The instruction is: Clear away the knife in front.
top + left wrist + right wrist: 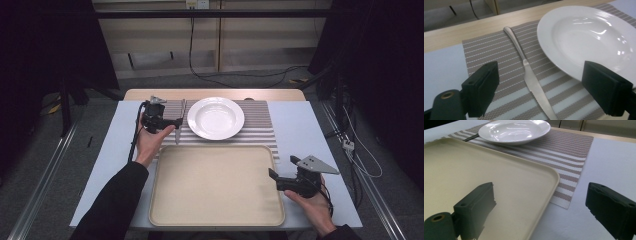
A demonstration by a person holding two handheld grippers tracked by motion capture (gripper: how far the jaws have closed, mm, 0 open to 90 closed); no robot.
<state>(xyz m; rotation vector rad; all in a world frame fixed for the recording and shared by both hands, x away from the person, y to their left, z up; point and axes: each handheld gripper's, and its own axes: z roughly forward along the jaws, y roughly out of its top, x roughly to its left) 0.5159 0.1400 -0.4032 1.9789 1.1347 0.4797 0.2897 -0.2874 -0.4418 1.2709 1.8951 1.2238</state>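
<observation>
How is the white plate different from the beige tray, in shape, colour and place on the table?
The plate is round and glossy white; the tray is rectangular with rounded corners and matt beige. The plate is the smaller and sits on the striped placemat, beside the knife; the tray is the larger, lies nearer the person and covers the placemat's near edge. The plate has a sunken centre; the tray is flat with a low rim. Both are empty.

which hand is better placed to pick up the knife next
Left, probably. The left gripper has its open jaws on either side of the knife, which lies on the striped placemat beside the white plate. The right gripper sits open at the tray edge, farther from it.
</observation>
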